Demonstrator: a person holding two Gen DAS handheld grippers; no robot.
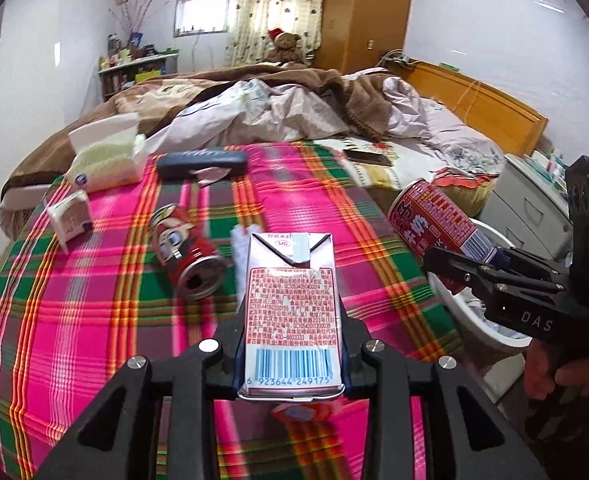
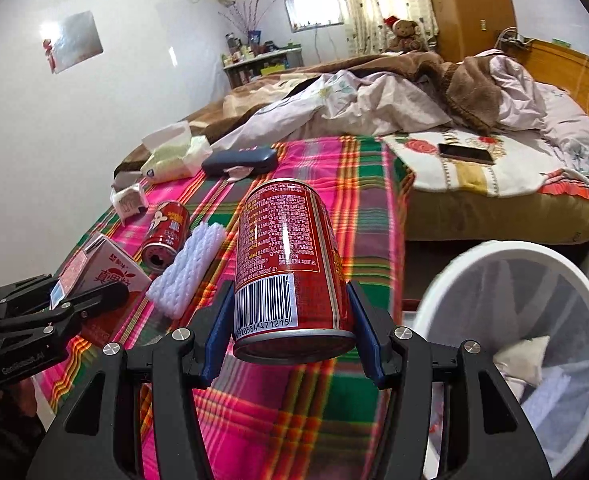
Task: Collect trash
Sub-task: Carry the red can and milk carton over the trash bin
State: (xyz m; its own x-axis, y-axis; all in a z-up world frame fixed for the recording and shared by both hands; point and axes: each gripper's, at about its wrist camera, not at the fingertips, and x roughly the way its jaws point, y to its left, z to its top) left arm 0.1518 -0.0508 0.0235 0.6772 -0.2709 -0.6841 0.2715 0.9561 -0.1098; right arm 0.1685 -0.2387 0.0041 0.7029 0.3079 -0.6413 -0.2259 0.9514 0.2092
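- Our left claw (image 1: 290, 364) is clamped on a drink carton (image 1: 292, 312), held above the plaid blanket (image 1: 94, 340) on the bed.
- Our right claw (image 2: 292, 336) is clamped on a red can (image 2: 290, 264), near the blanket's right edge, where the bed (image 2: 494, 216) drops to the floor.
- Just beside that edge stands the white bin (image 2: 446, 280), mouth open, with a pale bag and scraps inside. In the left view the can (image 1: 442, 224) hangs over the bin's rim (image 1: 494, 236).
- Between the two claws the air is free; the left claw (image 2: 90, 296) shows at the lower left of the right view.
- The carton's back carries a blue barcode reading 6 923644 249175, a "SIG" mark near the top and dense red small print we cannot read. Its front (image 2: 110, 276) shows a red fruit picture with Chinese characters.
- The held can bears a barcode ending 471215 and white Chinese small print.
- On the blanket lies a second red can (image 1: 186, 252) on its side, open end toward us, with a cartoon face. Just beside it lies a white foam net (image 2: 190, 268).
- Farther off sit a tissue pack (image 1: 106, 156), a small tissue packet (image 1: 70, 216) and a dark case (image 1: 202, 164) with a torn wrapper under it.
- A phone (image 2: 466, 154) lies on the flowered sheet, well apart from the trash, and rumpled bedding (image 1: 294, 108) lies beyond.
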